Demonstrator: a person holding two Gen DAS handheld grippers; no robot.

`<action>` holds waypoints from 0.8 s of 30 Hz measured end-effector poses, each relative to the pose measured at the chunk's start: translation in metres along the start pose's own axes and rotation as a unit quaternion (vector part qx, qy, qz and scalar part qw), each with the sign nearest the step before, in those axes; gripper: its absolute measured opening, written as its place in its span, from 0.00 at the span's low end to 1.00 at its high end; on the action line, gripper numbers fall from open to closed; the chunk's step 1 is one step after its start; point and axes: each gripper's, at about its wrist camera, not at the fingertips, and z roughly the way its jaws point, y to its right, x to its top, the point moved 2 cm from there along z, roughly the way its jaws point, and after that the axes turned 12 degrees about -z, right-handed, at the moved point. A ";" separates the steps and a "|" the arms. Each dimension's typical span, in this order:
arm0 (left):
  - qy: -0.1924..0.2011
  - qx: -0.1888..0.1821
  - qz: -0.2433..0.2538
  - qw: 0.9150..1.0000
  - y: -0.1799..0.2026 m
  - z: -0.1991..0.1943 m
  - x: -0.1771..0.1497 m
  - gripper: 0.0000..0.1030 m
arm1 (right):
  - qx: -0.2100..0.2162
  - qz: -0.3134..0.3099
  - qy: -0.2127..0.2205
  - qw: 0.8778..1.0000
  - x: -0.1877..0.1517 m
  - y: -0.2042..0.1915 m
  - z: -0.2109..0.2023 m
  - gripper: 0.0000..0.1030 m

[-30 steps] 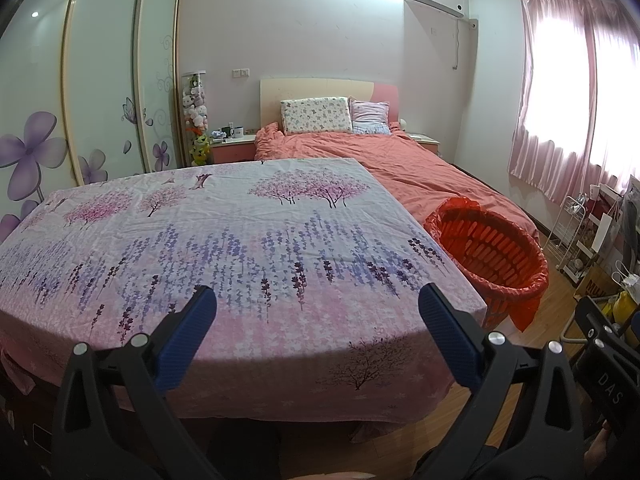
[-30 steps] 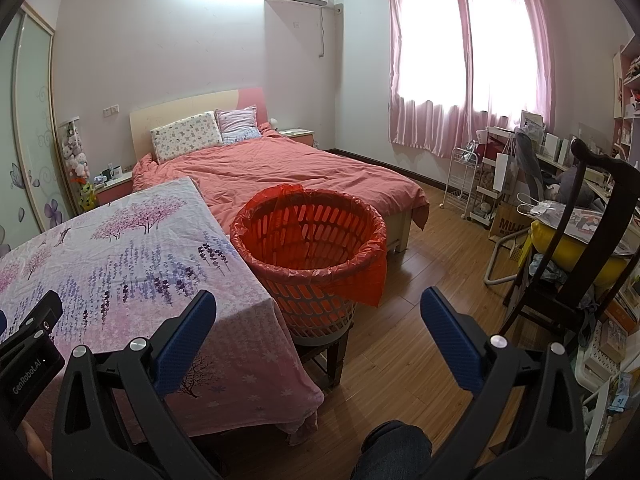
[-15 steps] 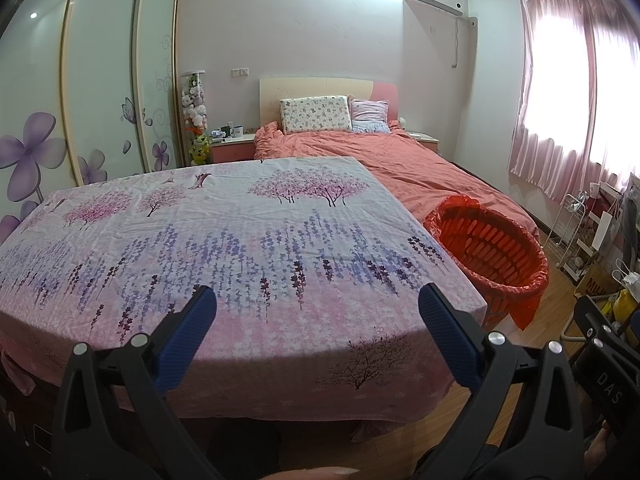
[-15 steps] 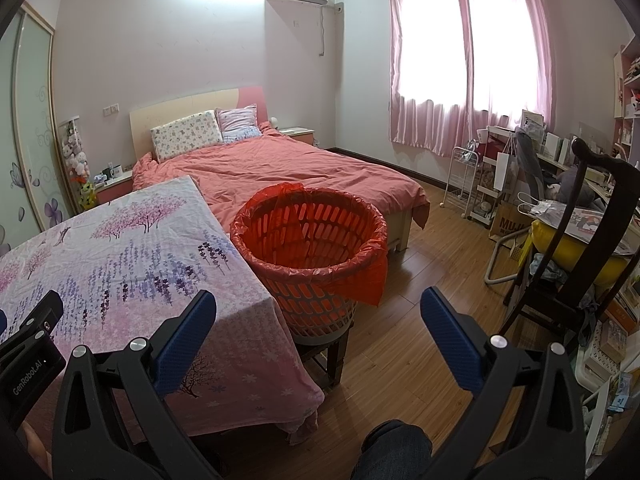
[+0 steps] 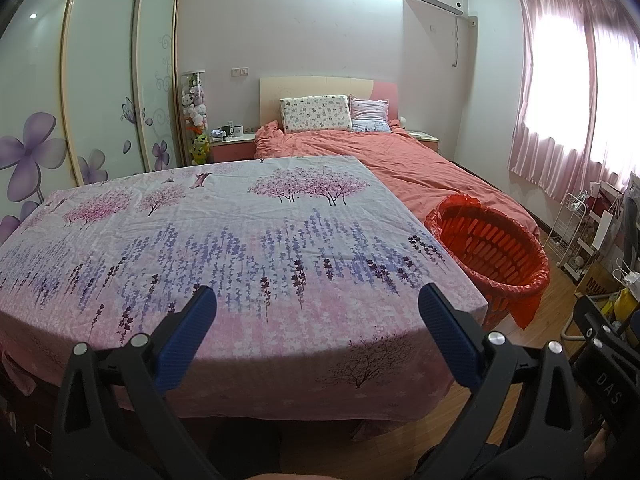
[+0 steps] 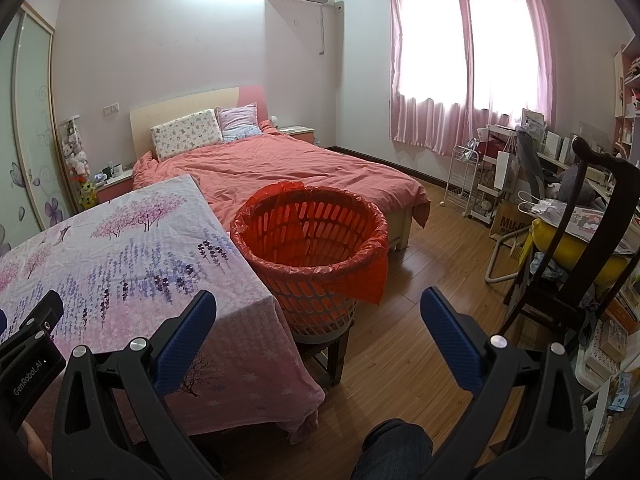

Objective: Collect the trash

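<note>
A round basket lined with a red plastic bag [image 6: 312, 236] stands on a low stool beside the table's right corner; the left wrist view shows the basket [image 5: 490, 248] at the right. A floral cloth covers the table [image 5: 224, 240], and I see no trash lying on it. My left gripper [image 5: 318, 304] is held open over the table's near edge, nothing between its blue pads. My right gripper [image 6: 318, 308] is open too, pointing at the basket's near side and the floor.
A bed with a coral duvet [image 6: 288, 168] lies behind the table and basket. A dark wooden chair [image 6: 580, 248] and a cluttered desk stand at the right. A white wire cart [image 6: 466, 184] is under the curtained window. Sliding wardrobe doors [image 5: 92, 92] line the left wall.
Both views have barely shifted. Both grippers stay open and the basket and table have not moved.
</note>
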 end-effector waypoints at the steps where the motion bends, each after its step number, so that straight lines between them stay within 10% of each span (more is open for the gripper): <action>1: 0.000 0.000 0.000 1.000 -0.001 0.000 -0.001 0.96 | 0.000 0.000 0.000 1.000 0.000 0.000 0.000 0.98; 24: -0.001 -0.001 0.001 1.000 -0.002 0.000 -0.002 0.96 | 0.001 0.000 -0.001 1.000 -0.001 -0.002 0.000 0.98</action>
